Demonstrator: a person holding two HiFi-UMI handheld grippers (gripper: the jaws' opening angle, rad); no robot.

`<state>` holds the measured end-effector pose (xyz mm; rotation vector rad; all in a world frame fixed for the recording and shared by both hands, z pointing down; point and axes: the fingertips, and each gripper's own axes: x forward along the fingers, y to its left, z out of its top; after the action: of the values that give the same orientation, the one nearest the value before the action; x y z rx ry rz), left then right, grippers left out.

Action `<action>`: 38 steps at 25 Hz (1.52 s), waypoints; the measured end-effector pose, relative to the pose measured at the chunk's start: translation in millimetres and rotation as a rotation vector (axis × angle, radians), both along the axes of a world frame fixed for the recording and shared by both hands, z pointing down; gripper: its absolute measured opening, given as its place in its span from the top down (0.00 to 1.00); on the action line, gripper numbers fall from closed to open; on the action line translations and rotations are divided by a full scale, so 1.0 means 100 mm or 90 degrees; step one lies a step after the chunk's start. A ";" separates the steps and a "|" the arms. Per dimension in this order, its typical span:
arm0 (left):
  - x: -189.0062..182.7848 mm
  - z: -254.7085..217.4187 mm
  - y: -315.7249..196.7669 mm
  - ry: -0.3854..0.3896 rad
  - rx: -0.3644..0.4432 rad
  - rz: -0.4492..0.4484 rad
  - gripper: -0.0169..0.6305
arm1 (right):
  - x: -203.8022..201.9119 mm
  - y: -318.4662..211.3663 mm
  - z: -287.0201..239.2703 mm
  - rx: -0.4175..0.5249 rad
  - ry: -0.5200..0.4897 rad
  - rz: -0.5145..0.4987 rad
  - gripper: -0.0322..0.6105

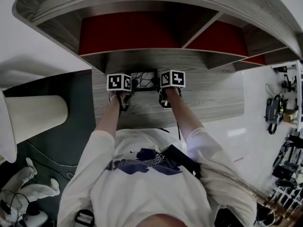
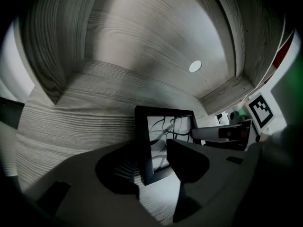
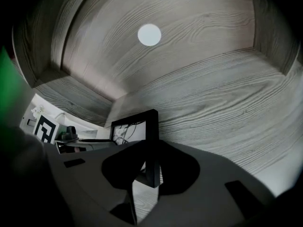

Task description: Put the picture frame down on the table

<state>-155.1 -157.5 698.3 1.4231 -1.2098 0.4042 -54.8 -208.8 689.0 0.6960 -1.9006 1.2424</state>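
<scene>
Black picture frame [image 1: 144, 78], white print with dark branch-like lines, upright over grey woodgrain table [image 1: 213, 98], 12 o'clock of torso, left gripper [image 2: 151, 164] clamping its 9 o'clock edge, right gripper [image 3: 151, 169] clamping its 3 o'clock edge.

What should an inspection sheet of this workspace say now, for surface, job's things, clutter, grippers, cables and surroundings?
Surface: grey wood-grain table under a shelf with red back panels.
Job's things: black picture frame, held by both grippers; whether it touches the table cannot be told.
Clutter: nothing seen.
Grippers: left gripper, fingers closed on the frame's left side; right gripper, fingers closed on its right side.
Cables: thin cables on the floor at the left.
Surroundings: tool rack at the right.
</scene>
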 end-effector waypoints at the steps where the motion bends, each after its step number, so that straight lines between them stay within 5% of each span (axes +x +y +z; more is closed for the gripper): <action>1: 0.00 0.00 0.00 -0.001 -0.006 0.001 0.70 | 0.00 0.00 0.01 -0.003 0.007 -0.001 0.83; 21: 0.05 0.07 0.00 -0.098 -0.121 0.129 0.70 | 0.07 0.02 0.18 -0.019 0.094 -0.016 0.81; 28: 0.04 0.08 -0.01 -0.088 -0.139 0.122 0.70 | 0.07 0.02 0.18 -0.021 0.105 -0.019 0.81; 38: 0.00 0.05 -0.01 -0.039 -0.085 0.083 0.70 | 0.07 0.03 0.17 -0.012 0.090 -0.017 0.80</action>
<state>-154.9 -158.2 703.5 1.3865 -1.1206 0.6125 -47.8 -206.2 705.8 0.7260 -1.7757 1.1618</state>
